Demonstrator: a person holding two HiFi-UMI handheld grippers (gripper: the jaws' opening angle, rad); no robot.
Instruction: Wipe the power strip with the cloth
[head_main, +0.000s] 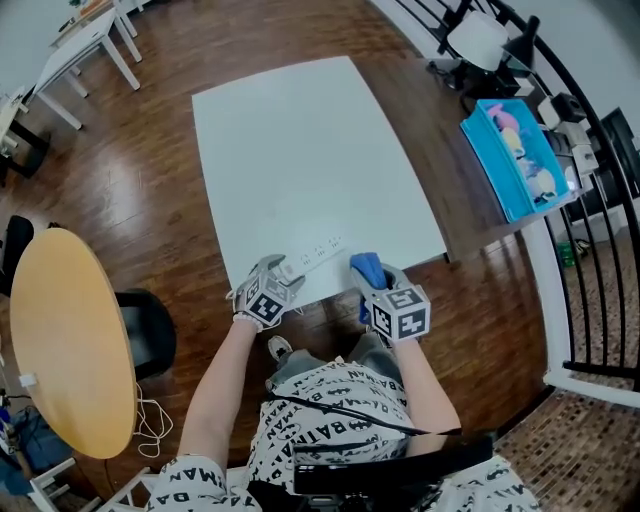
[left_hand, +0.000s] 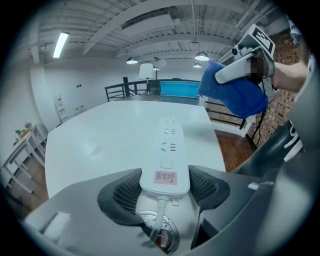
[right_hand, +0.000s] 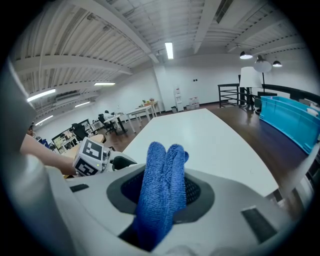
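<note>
Power strip (head_main: 312, 252) shown at the lower edge of the white table (head_main: 300, 140), just below the centre of the head view, lying flat with its length running up and to the right. Its cord end is taken between the wide-set jaws of the left gripper (left_hand: 164, 186); in the left gripper view the dark pads (left_hand: 122, 192) are seen flush against both long sides, so the strip is judged to be pinned in place – presumably so that it cannot slide under the rubbing. The right gripper (right_hand: 161, 197) is closed on a folded blue cloth (right_hand: 160, 165), whose doubled end is left projecting beyond the jaws as the working face. In the head view the cloth is carried at the lower right, just beside the strip's far end; contact with the strip cannot be confirmed, and wiping is judged not yet begun. The strip itself is a long white bar with rounded corners – several socket groups are ranged along its top, a pink label (left_hand: 165, 176) is stuck at the near end, and a white cord (left_hand: 159, 215) is led out from that end between the jaws. No dirt can be made out on its surface.
</note>
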